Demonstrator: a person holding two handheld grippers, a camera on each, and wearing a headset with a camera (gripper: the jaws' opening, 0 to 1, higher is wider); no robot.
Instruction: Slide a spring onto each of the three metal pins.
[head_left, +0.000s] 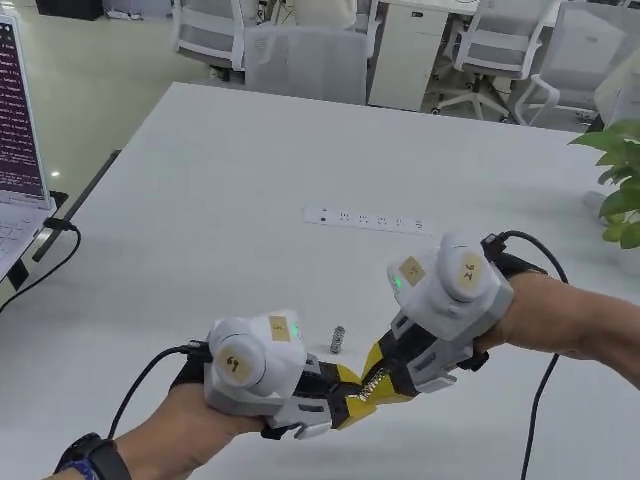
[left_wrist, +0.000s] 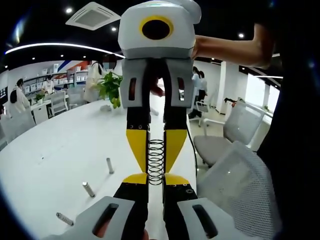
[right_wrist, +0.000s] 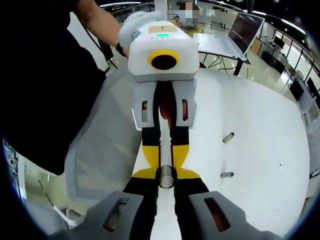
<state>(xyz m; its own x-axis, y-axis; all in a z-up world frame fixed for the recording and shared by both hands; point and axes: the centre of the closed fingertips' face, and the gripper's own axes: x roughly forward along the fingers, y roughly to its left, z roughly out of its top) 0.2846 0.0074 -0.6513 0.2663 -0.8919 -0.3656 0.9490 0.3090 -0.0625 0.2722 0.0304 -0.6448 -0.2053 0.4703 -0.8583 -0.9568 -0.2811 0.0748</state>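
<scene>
My right tongs (right_wrist: 166, 175) are clamped on the spring (left_wrist: 156, 160), held above the tabletop (head_left: 250, 180) near its front edge. My left tongs (left_wrist: 155, 180) meet them tip to tip, nearly together; whether they grip anything I cannot tell.

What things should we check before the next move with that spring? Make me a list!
1. Right gripper pinches the spring: ok.
2. Left gripper reaches the spring's near end: ok.
3. Pin held in the left gripper: cannot tell.
4. Both grippers lined up tip to tip: ok.
5. Spare spring lies on the table, apart from the grippers: ok.
</scene>
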